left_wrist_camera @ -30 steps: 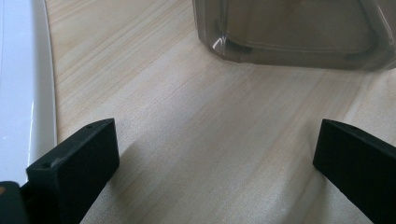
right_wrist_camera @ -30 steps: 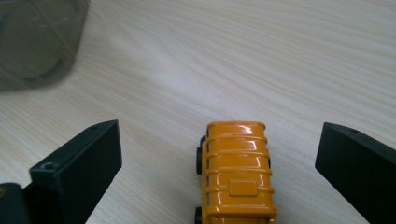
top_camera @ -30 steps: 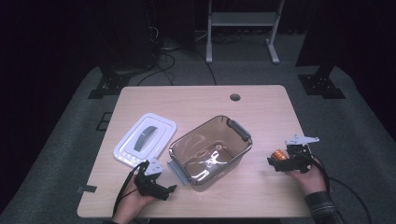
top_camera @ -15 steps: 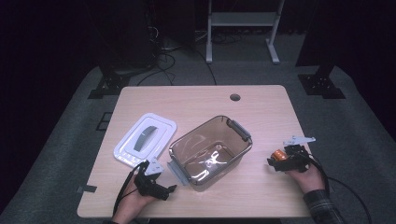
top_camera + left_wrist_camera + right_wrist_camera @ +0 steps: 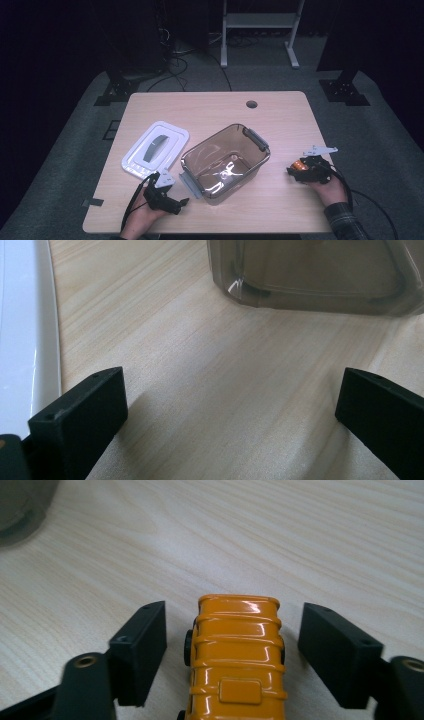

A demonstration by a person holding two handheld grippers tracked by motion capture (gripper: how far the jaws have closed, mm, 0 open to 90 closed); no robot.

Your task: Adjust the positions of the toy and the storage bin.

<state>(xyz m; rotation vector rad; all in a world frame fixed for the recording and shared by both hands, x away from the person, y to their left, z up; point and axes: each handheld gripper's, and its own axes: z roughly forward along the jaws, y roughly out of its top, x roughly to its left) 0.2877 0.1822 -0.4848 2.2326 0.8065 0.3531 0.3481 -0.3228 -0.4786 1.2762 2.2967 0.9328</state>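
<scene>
Closing right gripper [image 5: 232, 650], jaws half apart round orange toy truck [image 5: 235, 655], gaps both sides.

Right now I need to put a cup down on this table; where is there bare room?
The far strip of the wooden table, beyond the white lid and the brown clear plastic bin, is bare up to the round hole. The near edge is crowded with both grippers.

White lid [image 5: 155, 151] beside brown tub [image 5: 225, 162], table [image 5: 210, 112].

Lab: dark room, equipment stands [image 5: 260, 30], floor cables [image 5: 180, 65].
</scene>
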